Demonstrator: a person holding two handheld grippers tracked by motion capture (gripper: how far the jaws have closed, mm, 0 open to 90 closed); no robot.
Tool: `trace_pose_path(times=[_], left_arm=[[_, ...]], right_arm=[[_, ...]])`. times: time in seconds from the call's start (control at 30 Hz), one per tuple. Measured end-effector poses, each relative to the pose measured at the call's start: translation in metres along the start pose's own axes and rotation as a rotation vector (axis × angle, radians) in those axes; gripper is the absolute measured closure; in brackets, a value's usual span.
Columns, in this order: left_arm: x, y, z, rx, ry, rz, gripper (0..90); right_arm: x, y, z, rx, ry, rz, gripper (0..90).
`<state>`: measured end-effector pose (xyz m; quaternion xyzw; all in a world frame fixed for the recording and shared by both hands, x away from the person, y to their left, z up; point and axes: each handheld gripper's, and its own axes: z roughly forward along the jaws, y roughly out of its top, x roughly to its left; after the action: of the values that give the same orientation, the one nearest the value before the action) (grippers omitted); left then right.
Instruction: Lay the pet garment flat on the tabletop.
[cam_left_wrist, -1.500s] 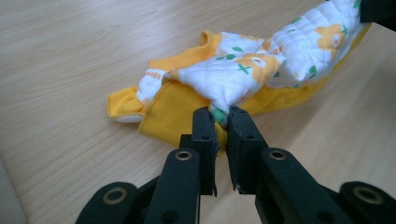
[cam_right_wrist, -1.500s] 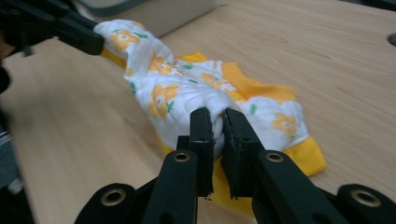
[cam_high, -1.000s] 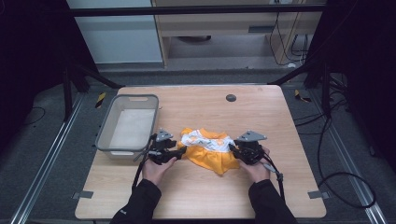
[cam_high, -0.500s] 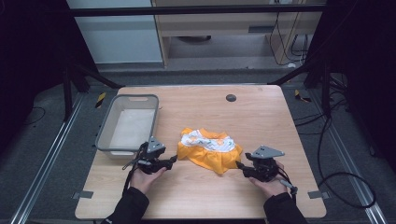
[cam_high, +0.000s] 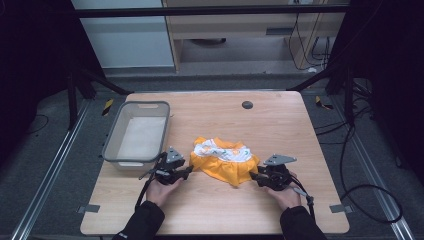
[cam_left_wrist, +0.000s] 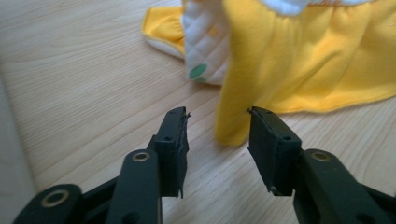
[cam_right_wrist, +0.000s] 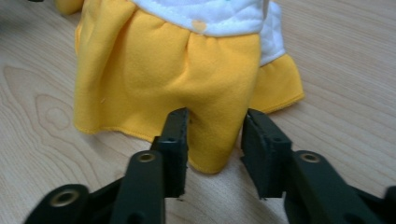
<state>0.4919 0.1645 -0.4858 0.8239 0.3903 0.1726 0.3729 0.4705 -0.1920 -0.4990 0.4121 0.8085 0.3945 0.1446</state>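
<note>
From above we see the yellow garment (cam_high: 226, 162) stretched crosswise between our left gripper (cam_high: 189, 170) and right gripper (cam_high: 252, 176), while each gripper view shows a hem fold (cam_left_wrist: 232, 122) (cam_right_wrist: 212, 140) between just-closing jaws, not visibly pinched.

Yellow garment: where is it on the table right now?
In the high view the yellow garment lies crumpled near the table's front centre, between the left gripper and right gripper, just right of the grey bin.
</note>
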Motion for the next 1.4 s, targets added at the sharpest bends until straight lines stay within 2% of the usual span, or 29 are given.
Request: trace_pose_path(times=[0.1,0.13,0.2,0.23,0.33,0.4,0.43,0.47,0.5,0.57,0.6,0.63,0.67,0.7,0.73,0.77,0.8,0.83,0.87,0.9,0.93,0.97,1.0,1.03,1.07,1.1,1.13,1.27,1.4], left_arm=[[-0.005,0.002,0.004,-0.003,-0.012,0.014,67.8],[-0.006,0.002,0.005,0.001,-0.018,0.019,74.0],[-0.007,0.003,0.003,0.008,-0.039,0.018,83.1],[-0.007,0.004,0.001,0.008,-0.052,0.019,85.8],[-0.007,0.006,-0.009,-0.003,-0.073,0.012,86.6],[-0.009,0.008,-0.021,-0.014,-0.089,0.020,86.9],[-0.011,0.009,-0.036,-0.031,-0.120,0.016,87.0],[-0.011,0.009,-0.036,-0.031,-0.120,0.016,87.0],[-0.013,0.008,-0.044,-0.043,-0.127,0.021,87.0],[-0.020,0.003,-0.065,-0.046,-0.168,0.025,86.9],[-0.020,0.003,-0.065,-0.046,-0.168,0.025,86.9],[-0.023,-0.001,-0.069,-0.039,-0.183,0.025,86.9],[-0.026,-0.006,-0.073,-0.031,-0.193,0.026,86.9],[-0.030,-0.012,-0.075,-0.012,-0.206,0.016,86.6],[-0.033,-0.018,-0.076,0.002,-0.221,0.003,86.6],[-0.039,-0.027,-0.076,0.035,-0.233,-0.013,86.3],[-0.039,-0.027,-0.076,0.035,-0.233,-0.013,86.0],[-0.044,-0.034,-0.071,0.068,-0.212,-0.006,84.5],[-0.044,-0.034,-0.071,0.068,-0.212,-0.006,80.8],[-0.046,-0.036,-0.069,0.078,-0.193,0.003,80.8],[-0.047,-0.037,-0.067,0.080,-0.169,0.009,74.7],[-0.047,-0.038,-0.066,0.081,-0.145,0.006,61.5],[-0.047,-0.038,-0.067,0.070,-0.132,0.007,61.5],[-0.044,-0.039,-0.073,0.039,-0.122,-0.002,53.4],[-0.044,-0.039,-0.073,0.039,-0.122,-0.002,49.8],[-0.041,-0.040,-0.082,-0.010,-0.123,0.004,47.1],[-0.041,-0.040,-0.082,-0.010,-0.123,0.004,45.8],[-0.034,-0.036,-0.094,-0.089,-0.090,0.021,43.1],[-0.024,-0.023,-0.096,-0.135,-0.046,0.035,41.8]], right_arm=[[0.000,0.001,0.001,0.008,0.015,-0.004,75.3],[0.001,0.002,0.000,0.015,0.019,-0.008,80.1],[0.003,0.004,-0.002,0.027,0.015,-0.014,85.3],[0.005,0.006,-0.005,0.021,0.029,-0.015,86.0],[0.007,0.009,-0.010,0.017,0.027,-0.031,86.2],[0.010,0.011,-0.021,0.002,0.046,-0.036,86.2],[0.014,0.011,-0.034,-0.004,0.044,-0.066,86.2],[0.016,0.010,-0.041,-0.019,0.053,-0.064,86.2],[0.016,0.010,-0.041,-0.019,0.053,-0.064,86.2],[0.020,0.008,-0.062,-0.048,0.064,-0.075,86.1],[0.020,0.008,-0.062,-0.048,0.064,-0.075,86.1],[0.024,0.001,-0.072,-0.047,0.089,-0.064,85.9],[0.024,0.001,-0.072,-0.047,0.089,-0.064,85.9],[0.028,-0.008,-0.077,-0.023,0.107,-0.059,85.7],[0.028,-0.008,-0.077,-0.023,0.107,-0.059,85.7],[0.032,-0.017,-0.078,0.012,0.111,-0.064,85.0],[0.032,-0.017,-0.078,0.012,0.111,-0.064,85.0],[0.034,-0.023,-0.076,0.036,0.100,-0.069,82.5],[0.034,-0.023,-0.076,0.036,0.100,-0.069,82.5],[0.033,-0.026,-0.074,0.045,0.096,-0.070,81.0],[0.033,-0.028,-0.072,0.051,0.092,-0.071,78.0],[0.031,-0.030,-0.069,0.056,0.074,-0.074,73.9],[0.031,-0.030,-0.069,0.056,0.074,-0.074,73.9],[0.030,-0.031,-0.070,0.023,0.062,-0.079,67.0],[0.030,-0.031,-0.070,0.023,0.062,-0.079,67.0],[0.028,-0.029,-0.074,-0.020,0.044,-0.086,63.0],[0.028,-0.029,-0.074,-0.020,0.044,-0.086,63.0],[0.024,-0.021,-0.078,-0.108,-0.010,-0.085,58.2],[0.017,-0.015,-0.075,-0.144,-0.037,-0.051,51.7]])
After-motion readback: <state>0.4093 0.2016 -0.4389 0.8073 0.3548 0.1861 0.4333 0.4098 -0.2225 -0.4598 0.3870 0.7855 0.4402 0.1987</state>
